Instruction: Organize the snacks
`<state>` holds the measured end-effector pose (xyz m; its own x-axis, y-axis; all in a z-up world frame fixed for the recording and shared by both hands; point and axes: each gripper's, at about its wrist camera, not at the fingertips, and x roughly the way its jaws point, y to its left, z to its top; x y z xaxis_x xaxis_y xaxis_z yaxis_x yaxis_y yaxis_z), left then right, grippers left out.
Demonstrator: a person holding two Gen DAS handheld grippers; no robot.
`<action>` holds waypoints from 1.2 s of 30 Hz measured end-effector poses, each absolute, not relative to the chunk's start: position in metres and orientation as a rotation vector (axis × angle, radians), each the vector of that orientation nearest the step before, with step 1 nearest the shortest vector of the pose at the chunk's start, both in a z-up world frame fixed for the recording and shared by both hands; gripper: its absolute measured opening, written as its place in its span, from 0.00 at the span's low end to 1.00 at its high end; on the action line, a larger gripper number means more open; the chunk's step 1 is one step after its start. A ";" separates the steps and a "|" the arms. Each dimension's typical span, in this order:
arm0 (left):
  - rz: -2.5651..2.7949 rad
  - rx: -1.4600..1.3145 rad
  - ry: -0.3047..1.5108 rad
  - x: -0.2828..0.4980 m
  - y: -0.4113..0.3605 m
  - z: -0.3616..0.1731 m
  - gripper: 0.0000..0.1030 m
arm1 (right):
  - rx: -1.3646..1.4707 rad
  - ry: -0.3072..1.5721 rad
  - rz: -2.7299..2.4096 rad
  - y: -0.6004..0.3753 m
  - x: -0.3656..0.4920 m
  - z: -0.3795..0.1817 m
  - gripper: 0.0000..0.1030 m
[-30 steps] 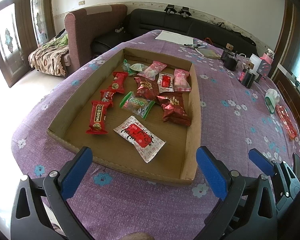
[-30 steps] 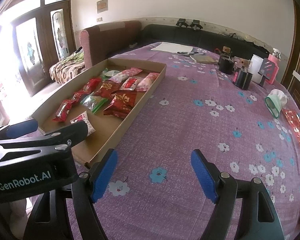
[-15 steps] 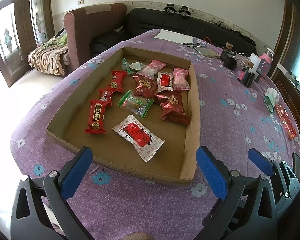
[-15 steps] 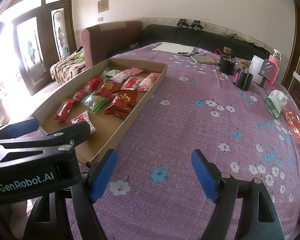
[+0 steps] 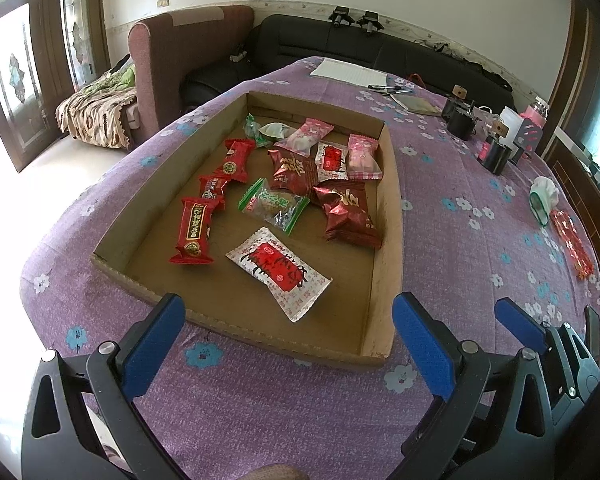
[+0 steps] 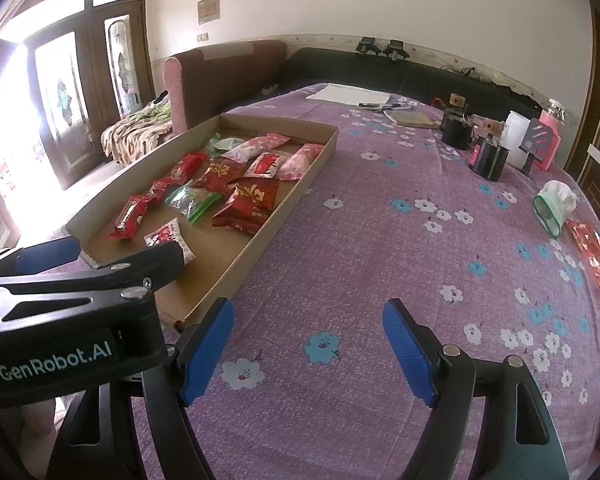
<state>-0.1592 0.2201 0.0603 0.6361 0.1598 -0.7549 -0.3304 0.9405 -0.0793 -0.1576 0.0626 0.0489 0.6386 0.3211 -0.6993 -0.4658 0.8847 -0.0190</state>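
Table (image 5: pixel 452 240), covered by a purple cloth with blue and white flowers, fills both views. On its left half lies a shallow cardboard tray (image 5: pixel 388 216), long axis running near to far, its near edge just beyond the left gripper.

Left gripper (image 5: pixel 288 336): blue-padded jaws stand wide apart with nothing between them, above the cloth at the tray's near edge. Right gripper (image 6: pixel 308 344): jaws likewise apart and bare, over open cloth to the right of the tray's near right corner; its left jaw lies near that corner.

All tray snacks lie loose on the tray floor:
- dark red foil bag (image 5: pixel 348 216), right side, against the right wall;
- second dark red foil bag (image 5: pixel 292 168), just beyond it, overlapping;
- white packet with red label (image 5: pixel 278 274), nearest the near edge, centre;
- red bar (image 5: pixel 194 230), left of centre, and two smaller red packets (image 5: pixel 214 186) (image 5: pixel 236 160) in a line beyond it;
- clear green-edged packet (image 5: pixel 274 205), centre;
- small white-and-red packet (image 5: pixel 332 160) and pink packet (image 5: pixel 363 156), far right;
- pale pink packet (image 5: pixel 306 138) and green-and-white packet (image 5: pixel 268 130), far end.

Outside the tray, at the table's right edge: a red patterned wrapper (image 6: pixel 596 260) and, just beyond it, a white and green pouch (image 6: pixel 554 204). At the far right stand dark cups (image 6: pixel 488 158) and a pink bottle (image 6: pixel 550 136); at the far end lie papers (image 6: pixel 348 92).
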 end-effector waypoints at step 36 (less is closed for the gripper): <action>0.283 -0.225 0.844 -0.162 0.223 0.057 1.00 | -0.206 0.758 0.455 0.063 -0.159 0.047 0.77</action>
<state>-0.1617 0.2230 0.0573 0.6308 0.1565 -0.7600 -0.3338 0.9389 -0.0837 -0.1589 0.0633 0.0474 0.6355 0.3218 -0.7019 -0.4675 0.8838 -0.0181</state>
